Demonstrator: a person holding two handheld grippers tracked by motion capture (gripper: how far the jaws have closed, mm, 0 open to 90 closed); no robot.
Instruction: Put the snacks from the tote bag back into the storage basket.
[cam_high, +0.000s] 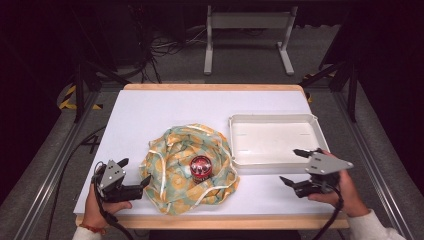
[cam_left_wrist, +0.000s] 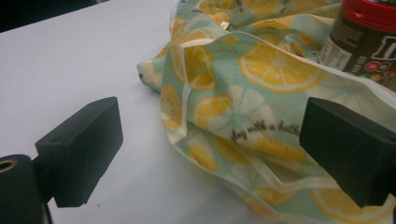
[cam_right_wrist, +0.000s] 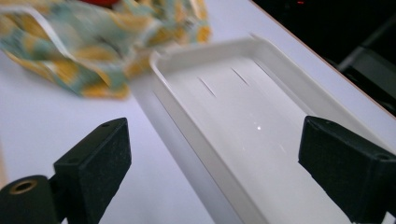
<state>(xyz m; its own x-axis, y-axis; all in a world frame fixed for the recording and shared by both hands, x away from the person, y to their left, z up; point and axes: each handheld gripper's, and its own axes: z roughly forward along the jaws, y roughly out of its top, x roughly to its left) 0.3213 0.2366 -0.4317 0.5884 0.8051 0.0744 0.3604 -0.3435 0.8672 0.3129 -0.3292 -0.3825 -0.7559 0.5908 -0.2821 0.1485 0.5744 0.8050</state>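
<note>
A cloth bag (cam_high: 187, 167) printed with yellow lemon slices lies crumpled at the middle of the white table (cam_high: 165, 107). On it stands a dark jar with a red lid (cam_high: 201, 167). My left gripper (cam_high: 135, 170) is open at the bag's left edge. In the left gripper view the cloth (cam_left_wrist: 261, 70) lies just ahead of the wide-apart jaws of the left gripper (cam_left_wrist: 210, 126), and the jar (cam_left_wrist: 364, 37) stands at the upper right. My right gripper (cam_high: 290, 165) is open at the front edge of a white tray (cam_high: 272, 140), holding nothing.
The right gripper view looks along the tray (cam_right_wrist: 261, 107), whose floor is bare, with the bag (cam_right_wrist: 70, 56) blurred beyond it. A person's hands hold both grippers at the table's near edge. Metal frame legs and cables stand on the floor behind the table.
</note>
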